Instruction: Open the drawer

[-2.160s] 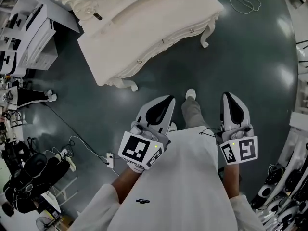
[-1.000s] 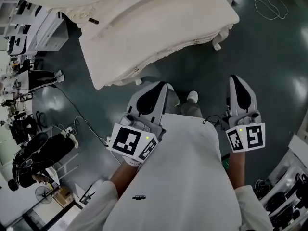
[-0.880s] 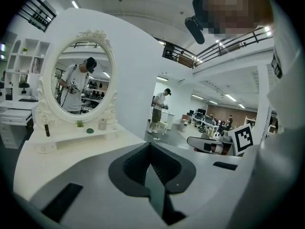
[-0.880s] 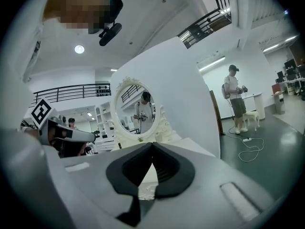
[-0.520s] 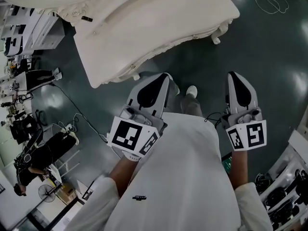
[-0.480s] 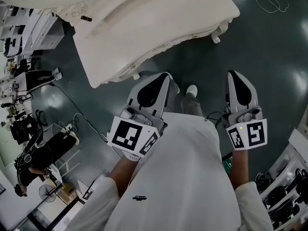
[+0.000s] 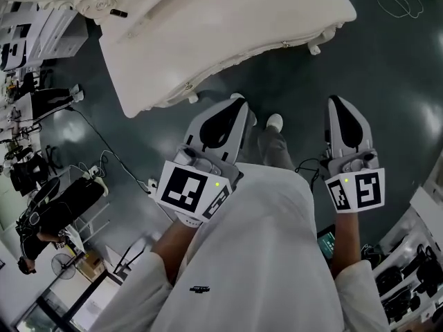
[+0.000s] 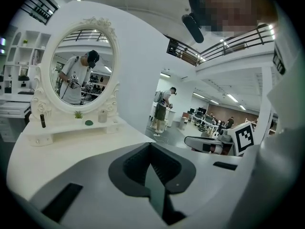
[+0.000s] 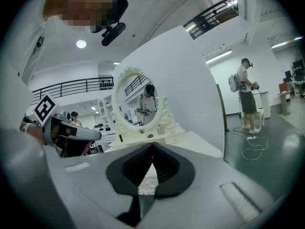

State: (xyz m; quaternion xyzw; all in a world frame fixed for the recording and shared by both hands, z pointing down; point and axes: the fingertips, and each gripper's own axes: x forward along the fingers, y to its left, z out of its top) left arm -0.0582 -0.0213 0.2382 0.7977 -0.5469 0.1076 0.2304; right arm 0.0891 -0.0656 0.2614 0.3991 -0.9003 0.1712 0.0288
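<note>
Facing the closed drawer [image 7: 232, 66] from well apart, left tongs [image 7: 239, 102] and right tongs [image 7: 335, 101] are pinched together, empty.

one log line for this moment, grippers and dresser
stage: before contact | left gripper: shut, empty | right gripper: shut, empty | dressing table: ahead, apart from both | drawer knobs: untouched

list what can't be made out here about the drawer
1. Drawer: the head view looks down on the table, so its front is a thin edge with a tiny knob. No drawer outline shows.
2. Left gripper view: the left gripper itself covers the table's front.
3. Right gripper view: the right gripper covers most of it too.
4. Mirror: mostly cut off by the head view's top edge.
</note>
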